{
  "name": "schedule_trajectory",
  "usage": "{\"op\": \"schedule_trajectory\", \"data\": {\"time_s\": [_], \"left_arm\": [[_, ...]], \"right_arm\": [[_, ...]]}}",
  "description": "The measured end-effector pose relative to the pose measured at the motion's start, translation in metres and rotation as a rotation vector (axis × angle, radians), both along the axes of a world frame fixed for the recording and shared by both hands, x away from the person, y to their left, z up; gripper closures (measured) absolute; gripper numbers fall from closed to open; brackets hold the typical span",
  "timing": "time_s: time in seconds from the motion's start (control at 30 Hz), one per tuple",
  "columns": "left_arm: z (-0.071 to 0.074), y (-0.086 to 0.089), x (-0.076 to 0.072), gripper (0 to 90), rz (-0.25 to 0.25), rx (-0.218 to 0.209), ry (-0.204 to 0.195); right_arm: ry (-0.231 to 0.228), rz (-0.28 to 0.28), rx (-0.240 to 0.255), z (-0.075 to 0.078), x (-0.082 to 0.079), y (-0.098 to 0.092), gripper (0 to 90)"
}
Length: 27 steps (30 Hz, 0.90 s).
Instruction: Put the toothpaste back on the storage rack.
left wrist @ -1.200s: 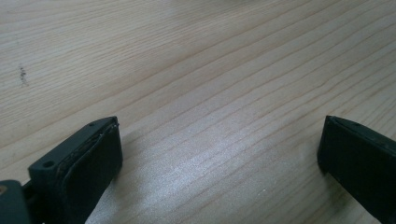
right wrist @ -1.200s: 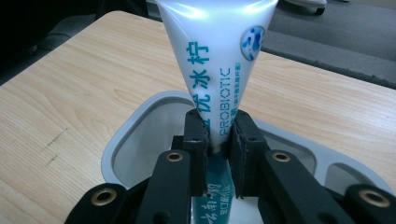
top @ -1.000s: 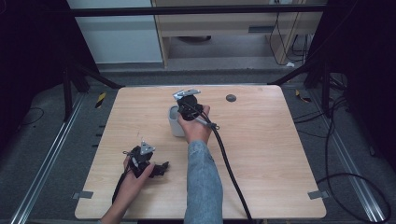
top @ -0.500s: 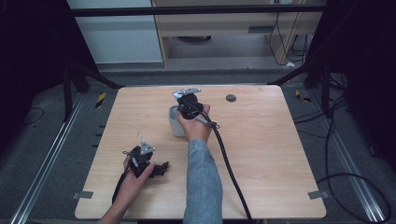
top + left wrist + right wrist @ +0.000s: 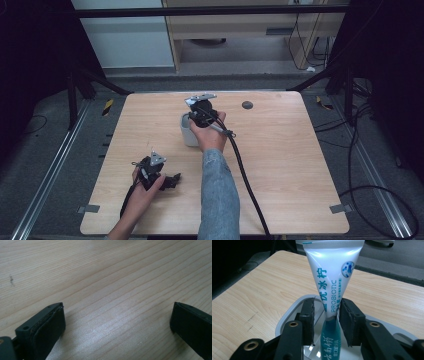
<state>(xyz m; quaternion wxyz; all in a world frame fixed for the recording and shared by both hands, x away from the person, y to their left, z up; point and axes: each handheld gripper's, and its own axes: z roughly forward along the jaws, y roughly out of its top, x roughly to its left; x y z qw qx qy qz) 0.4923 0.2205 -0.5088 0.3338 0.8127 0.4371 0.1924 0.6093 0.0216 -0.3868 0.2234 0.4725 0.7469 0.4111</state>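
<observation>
One wooden table [image 5: 280,165], two grippers. My left gripper [image 5: 117,322], near left, jaws wide over bare wood grain. One white cup [image 5: 287,320], mid-table. One glossy toothpaste tube [image 5: 332,277] stands in it, base hidden. My right gripper [image 5: 326,322]: jaws just been opening, flanking the tube; contact unclear.

toothpaste tube [image 5: 331,290] upright in cup [image 5: 287,320], between right tool [image 5: 327,322] jaws
</observation>
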Motion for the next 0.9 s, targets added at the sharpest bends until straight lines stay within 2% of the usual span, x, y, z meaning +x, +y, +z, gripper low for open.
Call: {"op": "schedule_trajectory", "data": {"time_s": [0.37,0.67,0.9], "left_arm": [[0.0,0.0,0.0,0.0,-0.001,-0.001,0.001],[0.0,0.0,0.0,0.0,-0.002,-0.001,0.001],[0.0,-0.001,0.001,0.0,-0.005,-0.004,0.001]], "right_arm": [[0.0,-0.014,0.013,0.004,-0.002,-0.003,48.5],[0.0,-0.006,-0.004,0.007,-0.004,-0.004,37.5],[-0.032,-0.015,-0.001,0.013,-0.006,-0.009,30.4]]}}
